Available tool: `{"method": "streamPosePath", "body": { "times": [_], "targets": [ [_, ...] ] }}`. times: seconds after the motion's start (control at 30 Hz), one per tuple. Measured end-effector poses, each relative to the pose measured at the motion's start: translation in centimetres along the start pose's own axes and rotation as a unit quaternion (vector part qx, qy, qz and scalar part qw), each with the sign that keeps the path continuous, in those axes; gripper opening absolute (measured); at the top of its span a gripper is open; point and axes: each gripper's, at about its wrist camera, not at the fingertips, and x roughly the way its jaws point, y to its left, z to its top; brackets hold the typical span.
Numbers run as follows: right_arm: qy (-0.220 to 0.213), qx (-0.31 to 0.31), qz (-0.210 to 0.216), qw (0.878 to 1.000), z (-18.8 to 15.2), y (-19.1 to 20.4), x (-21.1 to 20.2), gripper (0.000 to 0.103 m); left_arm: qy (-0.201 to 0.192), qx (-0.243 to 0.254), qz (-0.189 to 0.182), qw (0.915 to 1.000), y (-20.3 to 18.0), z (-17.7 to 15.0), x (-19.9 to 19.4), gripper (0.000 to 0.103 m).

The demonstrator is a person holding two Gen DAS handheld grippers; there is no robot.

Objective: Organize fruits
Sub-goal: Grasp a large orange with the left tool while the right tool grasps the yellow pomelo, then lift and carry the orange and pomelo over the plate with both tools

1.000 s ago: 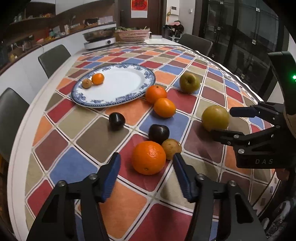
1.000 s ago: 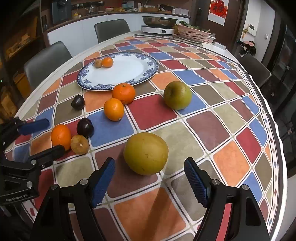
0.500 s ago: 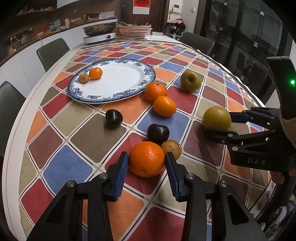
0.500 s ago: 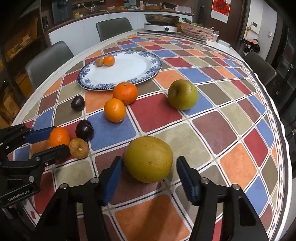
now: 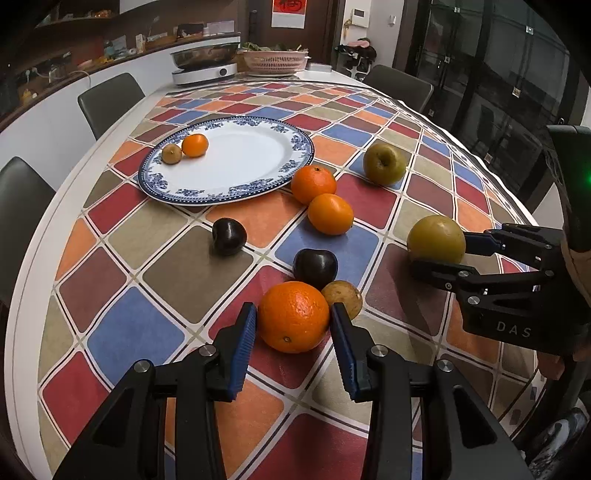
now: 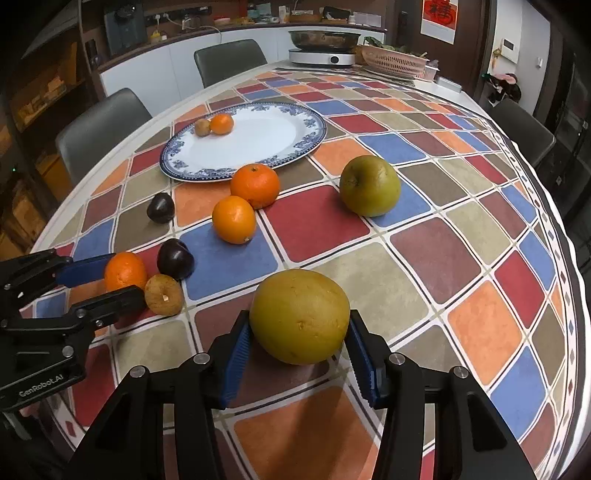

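Table [image 5: 122, 236], checkered multicolour cloth, is carrying: blue-rimmed plate [image 5: 295, 146]; three oranges [image 5: 293, 316]; two dark plums [image 5: 229, 236]; two yellow-green pears [image 6: 369, 184]; one brown fruit [image 5: 345, 295]; cooker [image 6: 321, 55] and pink basket [image 6: 393, 61] sitting at far end.

Home dining room joined to a kitchen. Long table [image 6: 461, 258] under a checked, many-coloured cloth, ringed by padded chairs [image 6: 229, 59]. Induction cooker [image 6: 322, 56] with a steel pot and a pink basket [image 6: 395, 61] at the far end. Counter [image 5: 55, 79] cluttered with jars and plugs behind. Red paper hanging [image 6: 439, 16] on the wall.
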Motion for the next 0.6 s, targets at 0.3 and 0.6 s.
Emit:
{"method": "streamPosePath", "body": {
  "times": [0.3,0.6],
  "targets": [
    [-0.031,-0.004,0.009,0.999,0.7,0.5,-2.2,0.051,-0.029,-0.007,0.008,0.9995,-0.2,0.7,-1.9,0.040],
    [-0.073,-0.020,0.027,0.997,2.9,1.4,-5.3,0.050,-0.066,-0.014,0.016,0.9976,0.0,2.7,-5.0,0.040]
  ]
}}
